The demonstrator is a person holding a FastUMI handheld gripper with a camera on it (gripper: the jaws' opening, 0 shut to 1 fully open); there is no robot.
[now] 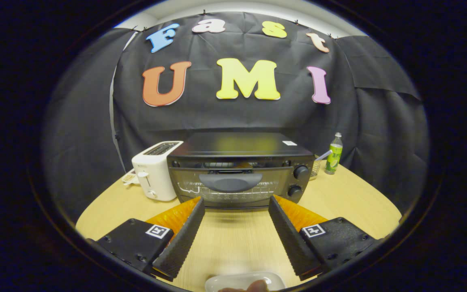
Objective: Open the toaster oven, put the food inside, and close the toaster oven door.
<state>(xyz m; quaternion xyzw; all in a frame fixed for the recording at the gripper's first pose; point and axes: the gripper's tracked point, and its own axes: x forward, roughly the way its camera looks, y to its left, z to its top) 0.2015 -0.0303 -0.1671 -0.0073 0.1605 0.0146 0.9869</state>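
My gripper (236, 211) is spread wide with nothing between its fingers, hanging over the tabletop (351, 202) and aimed at the toaster oven (239, 170) at frame centre. The oven door (233, 190) looks slightly ajar at its top edge, tilted toward me; its handle (231, 181) lies just ahead of the fingertips. A white plate (237, 280) sits at bottom centre below the fingers, with something brown, probably the food (253, 287), at its near rim. A white toaster (155, 170) stands left of the oven. For the door: approach the handle centrally, level and square, then swing along the hinge arc, slowly.
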